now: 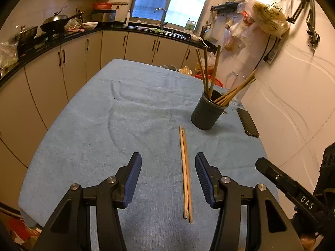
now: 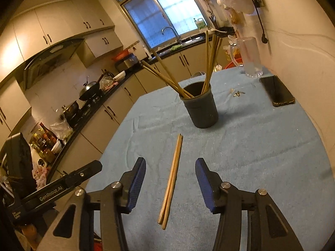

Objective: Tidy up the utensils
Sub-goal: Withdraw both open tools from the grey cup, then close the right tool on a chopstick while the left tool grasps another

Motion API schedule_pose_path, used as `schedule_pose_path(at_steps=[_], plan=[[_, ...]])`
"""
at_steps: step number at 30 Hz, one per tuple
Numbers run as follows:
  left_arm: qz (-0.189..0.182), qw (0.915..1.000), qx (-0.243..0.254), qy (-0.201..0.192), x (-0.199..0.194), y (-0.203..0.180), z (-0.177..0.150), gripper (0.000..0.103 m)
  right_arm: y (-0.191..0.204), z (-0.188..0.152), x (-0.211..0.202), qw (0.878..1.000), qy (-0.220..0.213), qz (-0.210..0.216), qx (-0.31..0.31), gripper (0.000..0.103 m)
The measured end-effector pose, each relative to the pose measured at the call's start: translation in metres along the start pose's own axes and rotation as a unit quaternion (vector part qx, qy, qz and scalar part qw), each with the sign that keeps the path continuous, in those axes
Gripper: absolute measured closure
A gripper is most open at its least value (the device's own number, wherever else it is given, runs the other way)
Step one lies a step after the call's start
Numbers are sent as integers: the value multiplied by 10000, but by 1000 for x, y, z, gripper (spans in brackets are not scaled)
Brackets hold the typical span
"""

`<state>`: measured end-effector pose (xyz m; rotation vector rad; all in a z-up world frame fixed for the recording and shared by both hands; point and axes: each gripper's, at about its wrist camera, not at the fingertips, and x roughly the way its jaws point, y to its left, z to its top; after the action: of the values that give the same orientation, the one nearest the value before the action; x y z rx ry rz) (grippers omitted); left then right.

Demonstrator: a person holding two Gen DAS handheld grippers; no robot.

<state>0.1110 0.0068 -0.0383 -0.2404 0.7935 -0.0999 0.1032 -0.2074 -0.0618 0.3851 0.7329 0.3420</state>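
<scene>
Both tongs, left [image 1: 168,177] and right [image 2: 170,179], gape empty over last chopstick pair [image 1: 185,173]; rest already stand in holder [image 1: 206,113].

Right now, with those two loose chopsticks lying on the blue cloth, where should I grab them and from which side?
Grip the pair of chopsticks near mid-length, from straight above, fingers closing across their width. They lie flat, side by side and touching, so one pinch takes both. The right hand-held gripper is open and already straddles them.
</scene>
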Motion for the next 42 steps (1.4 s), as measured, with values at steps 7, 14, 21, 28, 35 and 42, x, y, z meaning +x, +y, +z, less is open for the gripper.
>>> schedule_pose_path(at_steps=[7, 14, 21, 28, 35, 42], plan=[[253, 9996, 84, -63, 11, 2, 6, 49, -5, 10, 15, 9999, 104, -57, 17, 52], [405, 9991, 27, 88, 31, 20, 7, 48, -7, 16, 52, 9988, 483, -75, -77, 62], [501, 9977, -125, 440, 63, 42, 8, 48, -8, 18, 127, 9888, 1470, -86, -236, 70], [480, 9965, -228, 651, 80, 51, 11, 48, -9, 29, 196, 9782, 2047, -199, -284, 81], [445, 9964, -150, 701, 89, 50, 16, 48, -8, 42, 227, 9717, 2282, -496, -351, 88], [208, 9952, 100, 947, 111, 31, 26, 48, -6, 51, 239, 9663, 2408, -699, -584, 92]])
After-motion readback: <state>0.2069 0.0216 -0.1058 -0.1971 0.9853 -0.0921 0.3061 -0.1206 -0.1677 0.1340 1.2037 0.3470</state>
